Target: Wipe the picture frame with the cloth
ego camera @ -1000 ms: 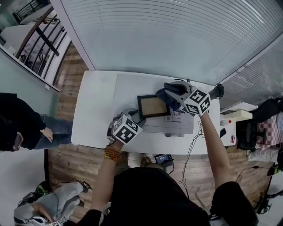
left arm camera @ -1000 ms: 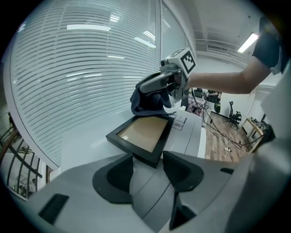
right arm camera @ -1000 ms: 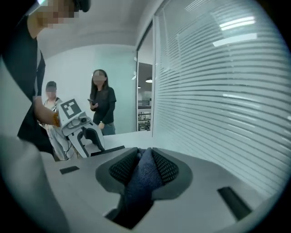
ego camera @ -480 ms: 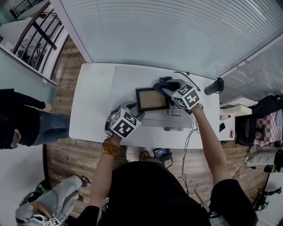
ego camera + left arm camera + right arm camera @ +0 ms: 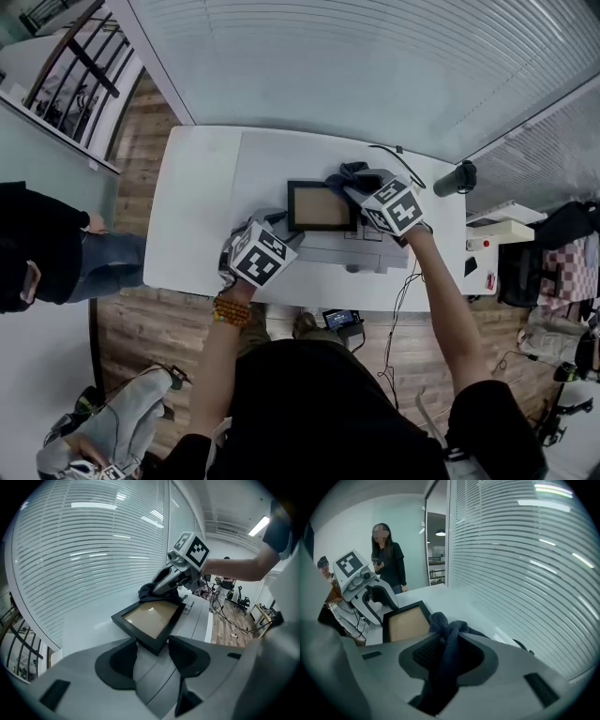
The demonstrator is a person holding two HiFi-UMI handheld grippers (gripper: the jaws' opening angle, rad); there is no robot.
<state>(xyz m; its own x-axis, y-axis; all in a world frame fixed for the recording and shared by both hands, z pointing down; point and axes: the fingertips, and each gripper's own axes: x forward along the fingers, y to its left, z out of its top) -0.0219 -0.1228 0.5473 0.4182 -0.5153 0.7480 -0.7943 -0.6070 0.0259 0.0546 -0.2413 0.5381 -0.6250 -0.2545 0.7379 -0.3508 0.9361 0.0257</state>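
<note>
Looking at a black picture frame (image 5: 322,206) lying face up in the middle of the head view, on the white table (image 5: 192,216) and just beside a grey box (image 5: 366,255); can't tell whether resting partly on it. Got its near corner pinched between the jaws of the left gripper (image 5: 152,649), bottom centre of that gripper's view, so probably braced in place rather than lifted. Over on the right gripper (image 5: 449,654), got the jaws clamped on a bunched dark blue cloth (image 5: 446,632), sitting right at the frame's upper right corner in the head view; can't tell if touching.

Handling-wise: probably light and stiff, with a hard moulding and a slick pane that looks breakable, so wouldn't lean hard on the middle. Best to hold at the corner moulding, never on the pane, since likely to skate across that smooth tabletop otherwise. As for the cloth: soft, floppy, next to no weight; better grabbed by a thick wad, leaving a loose tail to drag over the face and edges
</note>
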